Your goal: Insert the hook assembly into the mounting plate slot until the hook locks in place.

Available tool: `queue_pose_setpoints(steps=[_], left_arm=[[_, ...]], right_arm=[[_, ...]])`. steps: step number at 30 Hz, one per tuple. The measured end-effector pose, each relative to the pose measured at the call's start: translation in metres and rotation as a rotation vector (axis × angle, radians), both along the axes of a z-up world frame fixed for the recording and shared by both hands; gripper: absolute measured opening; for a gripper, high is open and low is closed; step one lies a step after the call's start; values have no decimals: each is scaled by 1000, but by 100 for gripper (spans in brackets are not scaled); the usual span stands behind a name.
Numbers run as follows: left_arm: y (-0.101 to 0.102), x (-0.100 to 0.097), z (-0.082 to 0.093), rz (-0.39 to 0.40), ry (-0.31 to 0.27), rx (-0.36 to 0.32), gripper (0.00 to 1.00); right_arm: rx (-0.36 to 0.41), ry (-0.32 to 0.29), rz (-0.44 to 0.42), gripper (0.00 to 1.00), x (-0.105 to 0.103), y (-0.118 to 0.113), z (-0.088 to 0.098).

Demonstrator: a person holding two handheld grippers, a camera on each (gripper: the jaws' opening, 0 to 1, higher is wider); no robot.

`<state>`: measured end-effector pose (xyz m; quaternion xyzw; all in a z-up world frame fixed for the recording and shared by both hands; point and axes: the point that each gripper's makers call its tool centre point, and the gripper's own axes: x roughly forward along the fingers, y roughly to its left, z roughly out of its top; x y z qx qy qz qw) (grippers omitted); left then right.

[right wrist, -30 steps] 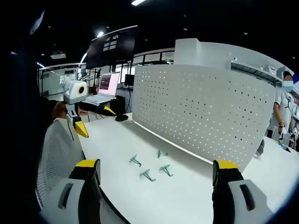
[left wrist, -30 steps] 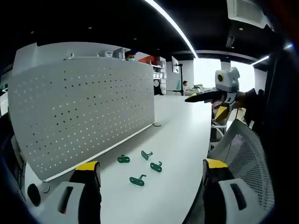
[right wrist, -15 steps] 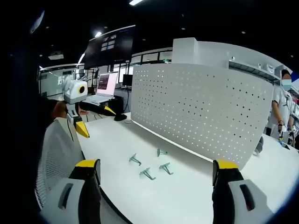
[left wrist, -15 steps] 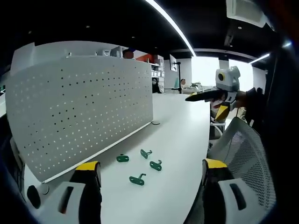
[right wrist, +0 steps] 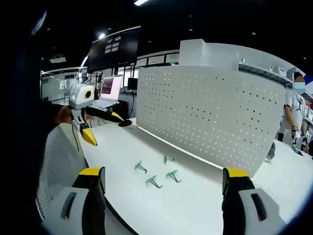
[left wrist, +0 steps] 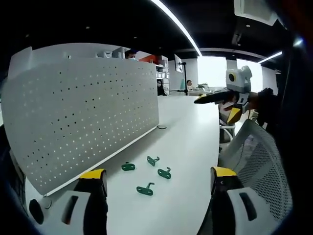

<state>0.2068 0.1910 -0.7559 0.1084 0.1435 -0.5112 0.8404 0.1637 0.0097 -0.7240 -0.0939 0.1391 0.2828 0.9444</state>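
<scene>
While both claws hang above the white table (left wrist: 195, 142), four green hooks (left wrist: 145, 189) lie loose on it, ahead of and between the wide-spread jaws of the left claw (left wrist: 159, 183), well apart from its tips. In the right gripper view the same hooks (right wrist: 153, 182) lie ahead of the right claw (right wrist: 164, 182), a little toward its left jaw, also well apart; its jaws stand wide and hold nothing. The pegboard (left wrist: 83, 117) stands upright beyond the hooks, to the left of the left claw and, in the right gripper view, the pegboard (right wrist: 210, 115) rises ahead and to the right of the right claw. No hook touches the board.

The right claw (left wrist: 215, 98) shows at the upper right of the left gripper view, held by a hand, over a mesh chair back (left wrist: 257, 161). The left claw (right wrist: 98, 120) shows at the left of the right gripper view.

The hooks are too small to make out their shape in detail. The lower ends of each view's own jaws are cut off by the picture's bottom edge. A person (right wrist: 296, 115) at the right edge is partly cut off.

Compared with a second ago, the hooks lie in the same arrangement; the views have shifted only slightly, and both claws stay wide.
</scene>
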Motion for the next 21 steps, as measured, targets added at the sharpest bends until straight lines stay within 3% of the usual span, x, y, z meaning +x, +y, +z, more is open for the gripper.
queue_pose_setpoints(steps=[10, 21], left_arm=[[-9, 6, -10, 24, 7, 15, 82], [-12, 23, -32, 47, 15, 81, 72]], right_arm=[[-1, 2, 3, 97, 1, 0, -1], [0, 2, 9, 97, 1, 2, -2]])
